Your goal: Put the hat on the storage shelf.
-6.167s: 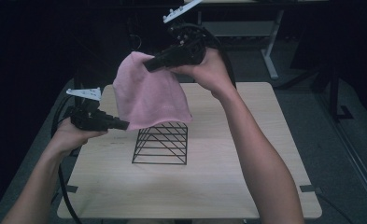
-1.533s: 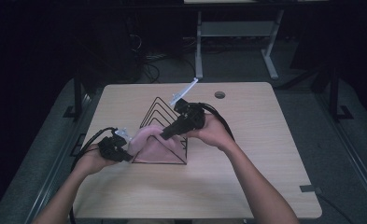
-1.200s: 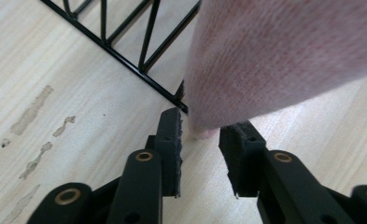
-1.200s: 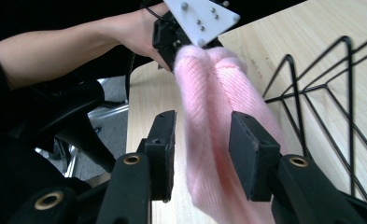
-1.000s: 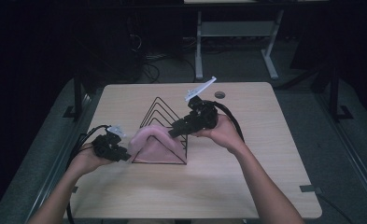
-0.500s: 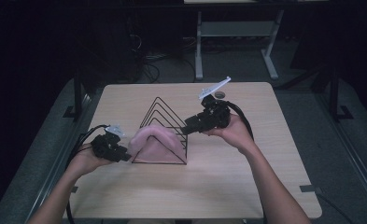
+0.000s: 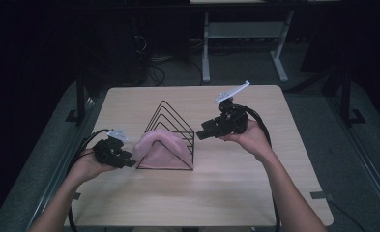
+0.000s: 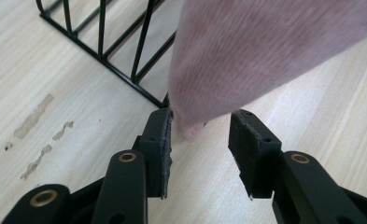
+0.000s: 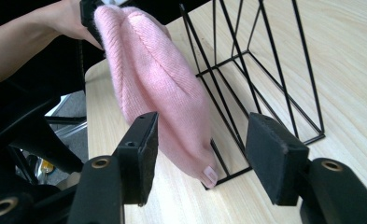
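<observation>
A pink knit hat (image 7: pixel 159 145) lies draped over the black wire rack (image 7: pixel 170 126) on the counter (image 7: pixel 255 179), the left tool (image 7: pixel 128 163) released beside its edge, the right tool (image 7: pixel 200 135) released nearby.

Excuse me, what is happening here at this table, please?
A person holds a gripper in each hand at a wooden table. A pink knitted hat is draped over the near end of a black wire rack. The left gripper is open, its jaws on either side of the hat's lower edge. The right gripper is open too and held just right of the rack, apart from the hat.
</observation>
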Available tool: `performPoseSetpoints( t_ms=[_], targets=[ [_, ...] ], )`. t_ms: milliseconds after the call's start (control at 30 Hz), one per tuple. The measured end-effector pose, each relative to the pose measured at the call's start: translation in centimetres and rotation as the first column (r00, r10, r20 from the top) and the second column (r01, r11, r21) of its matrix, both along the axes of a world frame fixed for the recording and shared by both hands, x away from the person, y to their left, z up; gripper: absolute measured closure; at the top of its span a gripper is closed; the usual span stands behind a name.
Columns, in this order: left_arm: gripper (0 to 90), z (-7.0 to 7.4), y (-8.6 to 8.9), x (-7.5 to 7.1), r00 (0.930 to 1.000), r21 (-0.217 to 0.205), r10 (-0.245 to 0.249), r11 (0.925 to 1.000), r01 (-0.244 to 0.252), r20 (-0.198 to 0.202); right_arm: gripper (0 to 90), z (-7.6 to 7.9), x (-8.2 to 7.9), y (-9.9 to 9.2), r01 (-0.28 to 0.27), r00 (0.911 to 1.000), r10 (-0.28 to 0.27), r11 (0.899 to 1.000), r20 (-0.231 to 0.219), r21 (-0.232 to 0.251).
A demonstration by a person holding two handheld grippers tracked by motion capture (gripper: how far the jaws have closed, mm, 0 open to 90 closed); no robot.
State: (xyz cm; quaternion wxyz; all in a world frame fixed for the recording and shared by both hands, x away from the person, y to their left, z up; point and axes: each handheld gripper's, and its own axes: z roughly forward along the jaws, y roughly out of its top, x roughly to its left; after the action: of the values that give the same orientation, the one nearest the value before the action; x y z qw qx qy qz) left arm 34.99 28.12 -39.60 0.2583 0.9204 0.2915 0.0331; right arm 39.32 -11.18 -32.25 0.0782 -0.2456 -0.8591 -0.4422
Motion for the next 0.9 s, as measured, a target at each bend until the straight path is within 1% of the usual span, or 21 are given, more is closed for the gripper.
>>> performPoseSetpoints(
  t_ms=[67, 133, 167, 200, 267, 300, 367, 400, 467, 533, 633, 667, 733, 867, 900],
  targets=[
    [58.0, 0.1, 0.0, -0.1, 1.0, -0.007, -0.002, 1.0, 0.002, -0.001, 42.0, 0.0, 0.0, -0.4, 0.014, 0.9999, -0.014, 1.0, 0.006, -0.002],
    [57.1, 0.1, 0.0, -0.1, 1.0, 0.001, -0.006, 1.0, 0.006, -0.004, 41.3, -0.2, -0.2, -0.8, 0.029, 0.9996, -0.029, 1.0, 0.0, 0.004],
    [56.6, 0.1, 0.0, -0.2, 1.0, -0.003, -0.003, 1.0, 0.003, -0.003, 40.8, -0.2, -0.2, -1.0, 0.029, 0.9996, -0.029, 1.0, 0.001, 0.002],
    [55.6, 0.2, 0.0, -0.2, 0.9999, 0.006, -0.01, 0.9999, 0.01, -0.002, 39.0, -0.4, -0.3, -1.3, 0.046, 0.9989, -0.046, 0.999, 0.003, -0.007],
    [55.2, 0.2, 0.1, -0.4, 1.0, -0.005, -0.006, 1.0, 0.006, 0.003, 38.3, -0.5, -0.4, -1.5, 0.055, 0.9985, -0.055, 0.998, 0.004, -0.01],
    [54.7, 0.2, 0.1, -0.4, 0.9999, -0.004, -0.01, 0.9999, 0.01, 0.007, 37.4, -0.6, -0.4, -1.8, 0.063, 0.998, -0.062, 0.998, 0.005, -0.017],
    [53.7, 0.1, 0.2, -0.6, 1.0, -0.012, 0.0, 0.9999, 0.0, 0.004, 36.7, -0.8, -0.6, -2.1, 0.067, 0.9977, -0.067, 0.998, 0.007, -0.022],
    [52.8, 0.0, 0.2, -0.6, 1.0, -0.01, -0.001, 1.0, 0.001, 0.005, 36.6, -0.9, -0.6, -2.2, 0.071, 0.9975, -0.071, 0.997, 0.002, -0.017],
    [49.5, -0.1, 0.3, -0.6, 0.9999, -0.001, 0.004, 1.0, -0.004, 0.011, 36.1, -1.1, -0.8, -2.6, 0.076, 0.9971, -0.076, 0.997, 0.003, -0.027],
    [48.7, -0.2, 0.4, -0.7, 0.9999, -0.013, 0.013, 0.9998, -0.012, 0.005, 35.3, -1.3, -0.9, -3.0, 0.085, 0.9964, -0.085, 0.996, 0.001, -0.027],
    [46.7, -0.4, 0.5, -0.7, 1.0, -0.021, 0.008, 0.9997, -0.008, 0.001, 33.9, -1.5, -1.0, -3.6, 0.099, 0.9951, -0.099, 0.995, 0.0, -0.034],
    [46.1, -0.4, 0.5, -0.8, 0.9999, -0.03, 0.016, 0.9994, -0.016, 0.002, 33.9, -1.7, -1.1, -3.8, 0.104, 0.9945, -0.105, 0.994, -0.001, -0.033],
    [44.5, -0.5, 0.5, -0.8, 0.9999, -0.027, 0.017, 0.9995, -0.017, 0.003, 33.9, -1.9, -1.2, -4.1, 0.11, 0.9939, -0.11, 0.993, 0.003, -0.037],
    [42.8, -0.4, 0.8, -0.9, 0.9995, -0.03, 0.03, 0.9991, -0.03, 0.011, 33.4, -2.6, -1.4, -4.9, 0.125, 0.992, -0.125, 0.991, -0.014, -0.043],
    [42.6, -0.3, 0.9, -0.9, 0.9995, -0.026, 0.029, 0.9992, -0.029, 0.011, 33.2, -2.7, -1.4, -5.1, 0.126, 0.9917, -0.127, 0.991, -0.018, -0.038]
  ],
)
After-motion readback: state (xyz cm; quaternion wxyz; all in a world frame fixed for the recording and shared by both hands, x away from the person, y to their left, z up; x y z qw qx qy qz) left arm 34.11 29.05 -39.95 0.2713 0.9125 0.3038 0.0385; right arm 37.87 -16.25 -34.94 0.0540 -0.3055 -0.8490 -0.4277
